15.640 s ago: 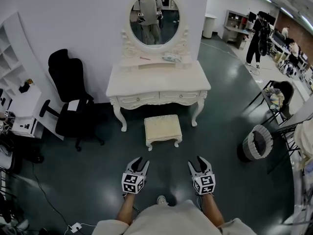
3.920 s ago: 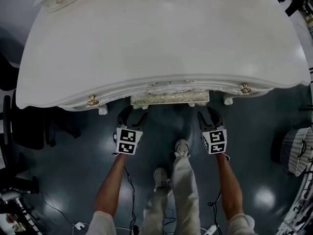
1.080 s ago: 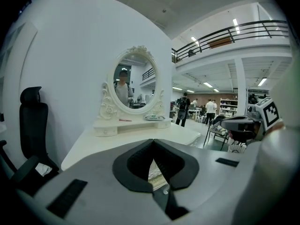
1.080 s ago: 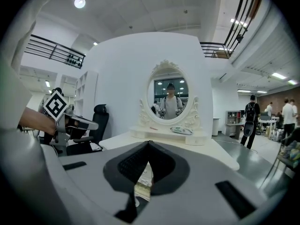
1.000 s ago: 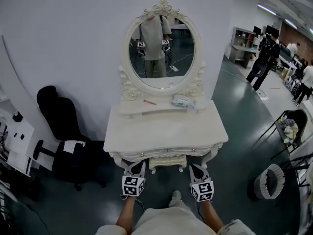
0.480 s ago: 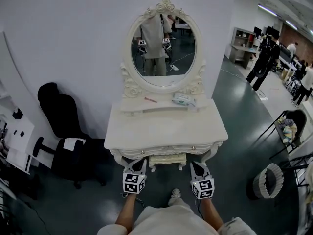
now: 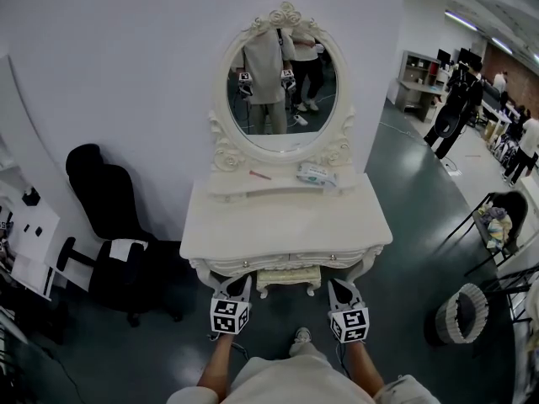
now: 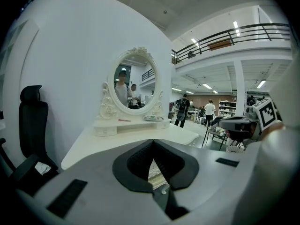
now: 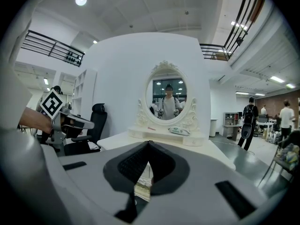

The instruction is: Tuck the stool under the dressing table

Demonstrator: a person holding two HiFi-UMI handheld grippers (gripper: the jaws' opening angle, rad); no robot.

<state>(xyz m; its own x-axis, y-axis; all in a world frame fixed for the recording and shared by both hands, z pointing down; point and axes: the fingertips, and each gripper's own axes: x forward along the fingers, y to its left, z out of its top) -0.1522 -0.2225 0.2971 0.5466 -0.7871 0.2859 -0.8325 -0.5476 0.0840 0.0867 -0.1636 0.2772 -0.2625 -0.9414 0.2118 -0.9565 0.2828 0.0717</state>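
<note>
The white dressing table [image 7: 286, 225] stands at the centre of the head view. Along the back of its top runs a low raised shelf [image 7: 227, 188], and an oval mirror [image 7: 282, 78] in a carved frame rises from it. On the shelf lie a thin reddish stick [image 7: 260, 175], left of middle, and a pale packet [image 7: 315, 174], right of middle. The dark glossy floor [image 7: 413, 225] carries the table, the cream stool [image 7: 289, 278] mostly under its front edge at lower centre, a black office chair [image 7: 105, 217] at the left, and a round basket [image 7: 462, 313] at the lower right.
</note>
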